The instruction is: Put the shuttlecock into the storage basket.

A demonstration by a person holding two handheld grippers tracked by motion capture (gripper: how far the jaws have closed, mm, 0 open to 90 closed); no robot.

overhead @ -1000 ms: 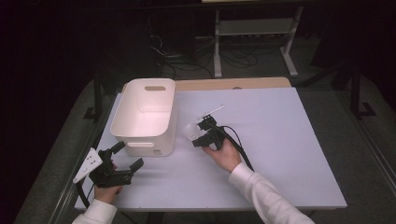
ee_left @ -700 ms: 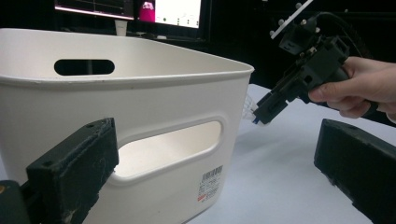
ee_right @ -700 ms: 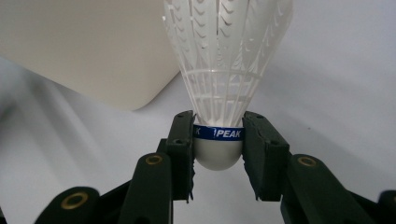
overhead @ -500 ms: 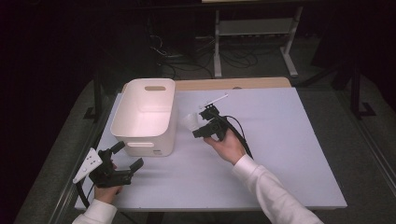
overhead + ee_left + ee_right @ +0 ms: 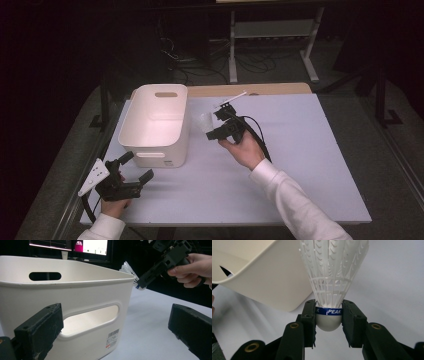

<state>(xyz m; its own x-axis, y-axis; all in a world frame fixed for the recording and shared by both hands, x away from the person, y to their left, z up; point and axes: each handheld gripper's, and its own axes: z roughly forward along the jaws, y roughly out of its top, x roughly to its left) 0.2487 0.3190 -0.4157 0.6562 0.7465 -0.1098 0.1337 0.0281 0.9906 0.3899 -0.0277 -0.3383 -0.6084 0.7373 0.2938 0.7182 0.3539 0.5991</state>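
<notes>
Right gripper [image 5: 329,315]: jaws clamped on shuttlecock [image 5: 332,277] cork, beside white bin [image 5: 155,125].
Left gripper [image 5: 117,330]: jaws wide apart, empty.

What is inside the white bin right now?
The high view shows the white bin's floor and far wall bare. The near wall hides the strip just behind it. The shuttlecock is outside, clamped in the right gripper beside the bin.

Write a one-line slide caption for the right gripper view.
Right gripper clamps a white shuttlecock by its cork base, skirt pointing away, beside the white bin.
</notes>
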